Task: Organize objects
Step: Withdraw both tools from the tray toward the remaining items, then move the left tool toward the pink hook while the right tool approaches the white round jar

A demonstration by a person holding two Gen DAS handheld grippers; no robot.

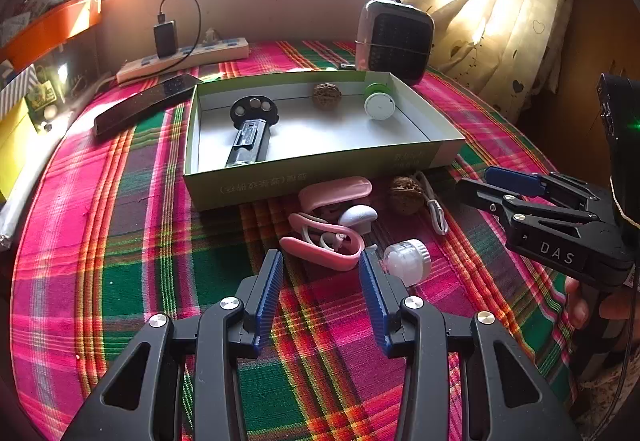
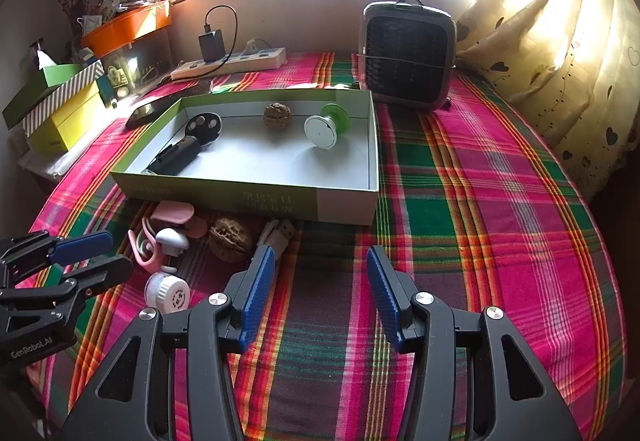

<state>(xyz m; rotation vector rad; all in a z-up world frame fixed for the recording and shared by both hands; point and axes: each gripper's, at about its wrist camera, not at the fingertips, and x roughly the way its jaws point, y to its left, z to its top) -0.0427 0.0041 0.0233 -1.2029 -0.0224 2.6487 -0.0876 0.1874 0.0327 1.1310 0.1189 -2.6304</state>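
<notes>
Left gripper (image 1: 320, 261): jaws apart, nothing held, aimed at the pink case (image 1: 324, 245) just ahead, outside the box (image 1: 320, 165). Right gripper (image 2: 320, 261): likewise apart and empty (walnut (image 2: 230, 239) nearby). Recommended: straddle the case's rim squarely before closing, avoiding the white cap (image 1: 408, 261) beside it.
</notes>
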